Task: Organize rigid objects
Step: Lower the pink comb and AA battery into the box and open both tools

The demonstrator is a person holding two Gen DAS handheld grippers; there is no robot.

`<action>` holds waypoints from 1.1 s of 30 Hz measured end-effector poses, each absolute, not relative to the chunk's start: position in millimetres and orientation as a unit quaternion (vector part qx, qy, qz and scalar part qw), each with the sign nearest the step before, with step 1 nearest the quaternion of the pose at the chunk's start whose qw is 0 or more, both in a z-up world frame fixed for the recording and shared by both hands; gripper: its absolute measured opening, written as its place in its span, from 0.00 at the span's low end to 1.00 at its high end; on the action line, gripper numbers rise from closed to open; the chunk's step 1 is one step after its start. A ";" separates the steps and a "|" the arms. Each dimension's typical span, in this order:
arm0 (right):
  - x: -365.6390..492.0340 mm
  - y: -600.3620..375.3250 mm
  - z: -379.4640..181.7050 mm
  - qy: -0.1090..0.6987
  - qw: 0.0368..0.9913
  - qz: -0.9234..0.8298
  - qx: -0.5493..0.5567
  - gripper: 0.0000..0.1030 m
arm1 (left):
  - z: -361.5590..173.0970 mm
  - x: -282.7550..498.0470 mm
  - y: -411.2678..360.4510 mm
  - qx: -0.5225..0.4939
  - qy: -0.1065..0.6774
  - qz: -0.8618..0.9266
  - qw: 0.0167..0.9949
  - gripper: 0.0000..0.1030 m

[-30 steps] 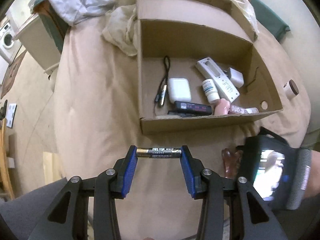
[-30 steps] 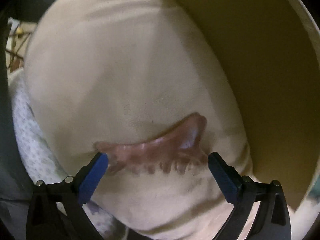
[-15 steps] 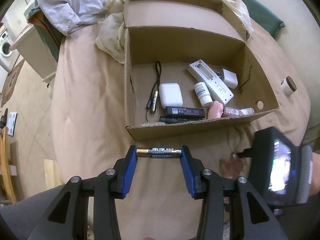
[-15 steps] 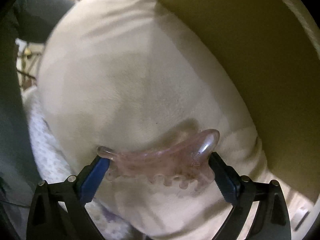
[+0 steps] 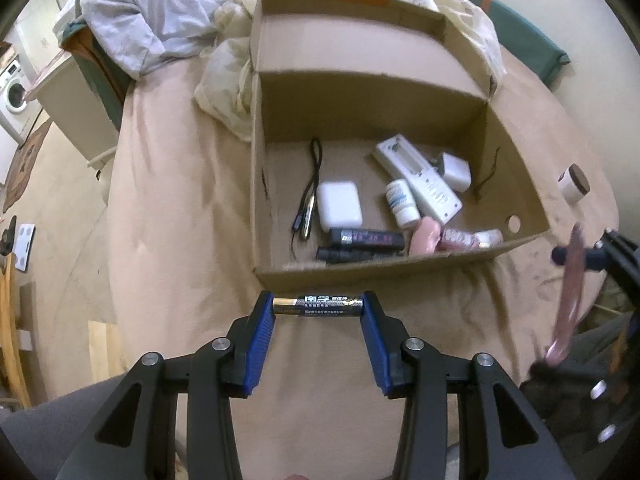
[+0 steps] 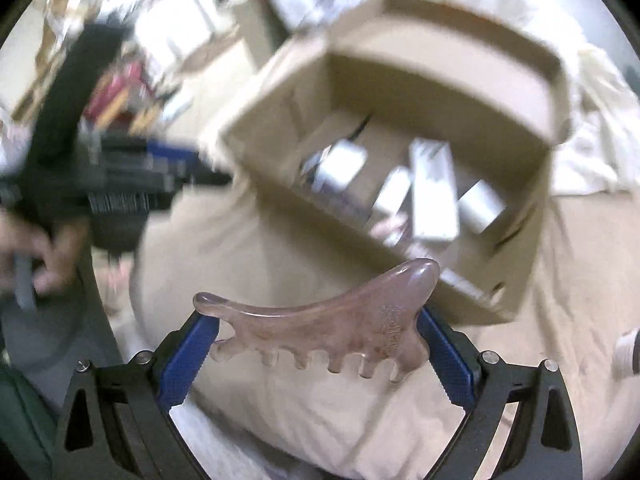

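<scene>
1. Nearest, left gripper (image 5: 318,308): blue pads closed partway on a battery (image 5: 318,306), clamped end to end, lying crosswise between the fingertips, above the bed (image 5: 168,208).
2. Right gripper (image 6: 318,332): closed wide on a pink translucent comb (image 6: 320,328), a curved, toothed piece, pads pressing on its two ends, teeth pointing back toward the camera, lifted clear of the beige bedcover.
3. Same comb in the left wrist view, edge-on and blurred at the right edge, beside the near right corner of the box.
4. Just past the battery, the near wall of an open cardboard box (image 5: 380,264) sitting on the bed.
5. Against that near wall inside the box: two dark tubes (image 5: 366,239) lying side by side, a pink rounded item (image 5: 426,234) and a small pink-and-white piece (image 5: 468,239) to the right.
6. Mid-floor of the box: a white earbud case (image 5: 339,205), a thin black cord with a metal end (image 5: 310,192) to its left, a small white bottle (image 5: 402,203) to its right.
7. Farther right in the box: a white remote (image 5: 418,178) lying diagonally, touching a white charger block (image 5: 454,171) behind it.
8. Outside the box on the right, a small white jar with a brown lid (image 5: 574,183) on the bed.
9. Far side: the box's raised lid section, then crumpled pale bedding (image 5: 152,12) piled behind and to the left.
</scene>
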State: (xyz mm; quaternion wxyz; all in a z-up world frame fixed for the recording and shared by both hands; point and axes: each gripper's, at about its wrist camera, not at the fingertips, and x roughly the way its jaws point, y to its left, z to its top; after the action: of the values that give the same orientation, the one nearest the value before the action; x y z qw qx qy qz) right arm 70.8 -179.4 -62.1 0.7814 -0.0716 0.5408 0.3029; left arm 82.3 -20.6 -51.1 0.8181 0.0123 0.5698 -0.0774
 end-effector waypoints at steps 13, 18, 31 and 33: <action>146.2 -234.5 -24.1 0.492 0.841 0.196 0.111 1.00 | -34.5 135.9 -59.4 0.032 0.548 -0.081 0.832 0.39; 160.7 -236.1 -43.3 0.499 0.840 0.171 0.128 1.00 | -44.9 152.7 -71.6 0.059 0.551 -0.082 0.828 0.39; 169.3 -234.3 -97.2 0.547 0.810 0.152 0.145 1.00 | -95.1 167.4 -72.0 0.069 0.573 -0.068 0.814 0.39; 169.4 -233.8 -103.2 0.553 0.805 0.151 0.150 1.00 | -99.8 168.7 -72.3 0.076 0.572 -0.065 0.814 0.39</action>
State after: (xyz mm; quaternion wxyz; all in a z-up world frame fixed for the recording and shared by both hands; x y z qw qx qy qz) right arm 169.4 -233.8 -103.2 0.8054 0.1502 0.5531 0.1508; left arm 168.7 -72.3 -99.8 0.8142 0.0757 0.5719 -0.0652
